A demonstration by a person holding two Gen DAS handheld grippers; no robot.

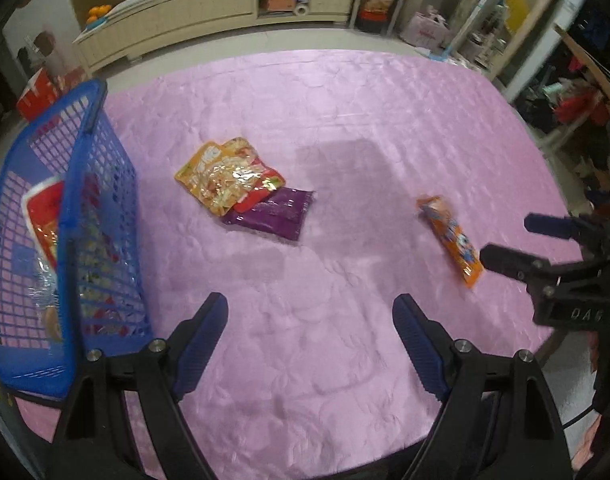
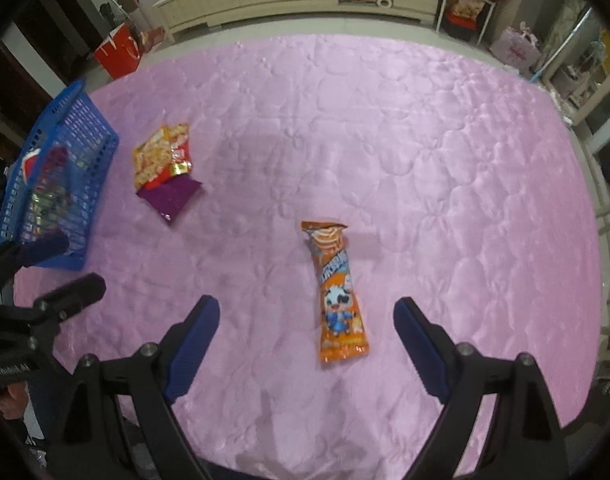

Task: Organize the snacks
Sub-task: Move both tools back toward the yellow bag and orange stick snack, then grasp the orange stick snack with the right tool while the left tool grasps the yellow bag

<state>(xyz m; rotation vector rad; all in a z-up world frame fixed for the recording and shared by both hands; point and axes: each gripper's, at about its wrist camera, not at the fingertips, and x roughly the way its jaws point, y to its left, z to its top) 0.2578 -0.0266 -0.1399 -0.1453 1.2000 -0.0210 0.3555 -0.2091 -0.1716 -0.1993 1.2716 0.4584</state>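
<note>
An orange snack packet (image 2: 340, 296) with a cartoon figure lies on the pink quilted cloth (image 2: 425, 160), between and just beyond the wide-open fingers of my right gripper (image 2: 307, 312), untouched. In the left wrist view the same orange packet (image 1: 451, 240) lies at the right, beside the right gripper (image 1: 505, 240). My left gripper (image 1: 310, 308) stands open over bare cloth with nothing between its fingers. Farther off, an orange-yellow packet (image 1: 229, 174) rests partly on a purple packet (image 1: 275, 212). A blue mesh basket (image 1: 81, 216) at the left holds several snack packs.
The pink cloth (image 1: 345, 120) covers the whole table. Beyond its far edge stand a long cream cabinet (image 1: 209, 8), a red bag (image 2: 119, 54) and cluttered shelves at the right. The left gripper (image 2: 65, 264) shows at the left edge of the right wrist view, near the blue basket (image 2: 61, 176).
</note>
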